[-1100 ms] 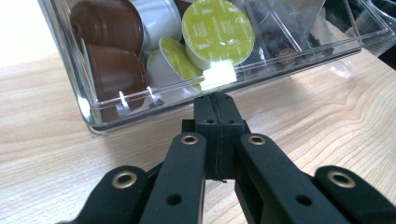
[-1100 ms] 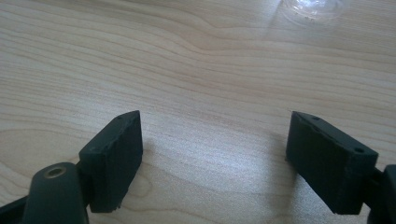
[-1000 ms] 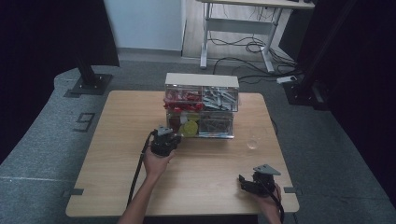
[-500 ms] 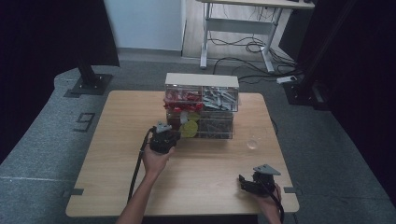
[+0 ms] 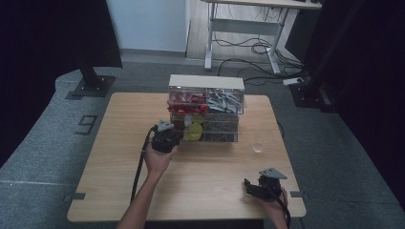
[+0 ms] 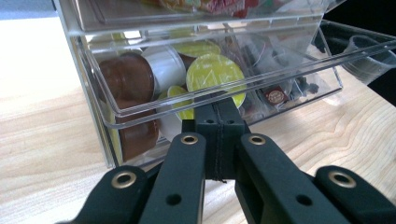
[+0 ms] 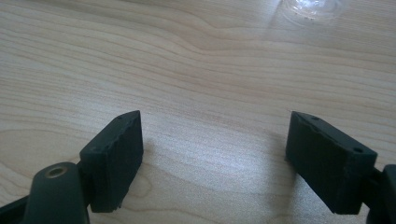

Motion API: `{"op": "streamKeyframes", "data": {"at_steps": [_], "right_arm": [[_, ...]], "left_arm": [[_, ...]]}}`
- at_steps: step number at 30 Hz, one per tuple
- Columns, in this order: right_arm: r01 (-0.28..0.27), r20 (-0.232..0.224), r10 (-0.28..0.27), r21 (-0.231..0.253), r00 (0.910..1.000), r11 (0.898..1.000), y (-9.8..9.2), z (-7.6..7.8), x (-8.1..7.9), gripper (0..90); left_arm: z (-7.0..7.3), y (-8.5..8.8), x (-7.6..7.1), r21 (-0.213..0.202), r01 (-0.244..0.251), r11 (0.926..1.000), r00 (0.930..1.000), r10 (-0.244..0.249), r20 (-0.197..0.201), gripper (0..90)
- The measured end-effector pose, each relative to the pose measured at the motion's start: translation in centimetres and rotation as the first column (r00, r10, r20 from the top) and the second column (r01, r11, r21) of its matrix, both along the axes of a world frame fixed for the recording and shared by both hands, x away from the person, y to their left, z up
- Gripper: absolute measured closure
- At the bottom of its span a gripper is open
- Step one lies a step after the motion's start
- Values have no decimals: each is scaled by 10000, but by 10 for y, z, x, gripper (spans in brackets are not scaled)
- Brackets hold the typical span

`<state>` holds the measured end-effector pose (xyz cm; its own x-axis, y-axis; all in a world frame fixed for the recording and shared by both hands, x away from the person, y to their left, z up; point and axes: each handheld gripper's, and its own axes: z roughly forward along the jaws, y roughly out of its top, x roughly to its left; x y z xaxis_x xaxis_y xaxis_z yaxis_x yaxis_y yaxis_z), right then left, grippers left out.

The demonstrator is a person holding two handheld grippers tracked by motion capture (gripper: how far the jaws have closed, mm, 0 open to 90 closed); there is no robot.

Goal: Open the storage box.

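From the high view we see the left gripper (image 5: 168,137) at the drawer unit (image 5: 206,109) mid-table, the right gripper (image 5: 260,187) near the table's (image 5: 119,143) front right edge with bare wood between them.

In the left gripper view our jaws are pressed together at the front lip of the pulled-out lower drawer (image 6: 224,79); whether they pinch it we cannot tell. Capsules (image 6: 215,74) lie inside.

In the right gripper view the jaws stand wide apart over bare table; a clear cup (image 7: 308,7) is cut off at the top.
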<state>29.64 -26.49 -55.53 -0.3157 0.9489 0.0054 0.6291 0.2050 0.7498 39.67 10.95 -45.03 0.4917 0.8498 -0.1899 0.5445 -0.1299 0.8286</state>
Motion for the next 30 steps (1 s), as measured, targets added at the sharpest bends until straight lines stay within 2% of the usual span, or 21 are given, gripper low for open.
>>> {"op": "streamKeyframes", "data": {"at_steps": [14, 23, 26, 30], "right_arm": [[5, -9, -5, 20, 10000, 10000, 0, 0, 0, 191], [-9, -8, 9, 29, 10000, 10000, -1, 0, 1, 192], [-12, -8, 12, 34, 10000, 10000, -1, 0, 1, 192], [-9, -7, 9, 33, 10000, 10000, -1, 0, 1, 193]], "left_arm": [[13, 2, 8, -106, -148, 9998, 9997, 150, 206, 900], [19, 3, 16, -206, -247, 9995, 9995, 251, 185, 900], [21, 2, 17, -120, -260, 9996, 9994, 263, 229, 900], [20, 3, 19, -248, -276, 9993, 9995, 280, 177, 900]]}}
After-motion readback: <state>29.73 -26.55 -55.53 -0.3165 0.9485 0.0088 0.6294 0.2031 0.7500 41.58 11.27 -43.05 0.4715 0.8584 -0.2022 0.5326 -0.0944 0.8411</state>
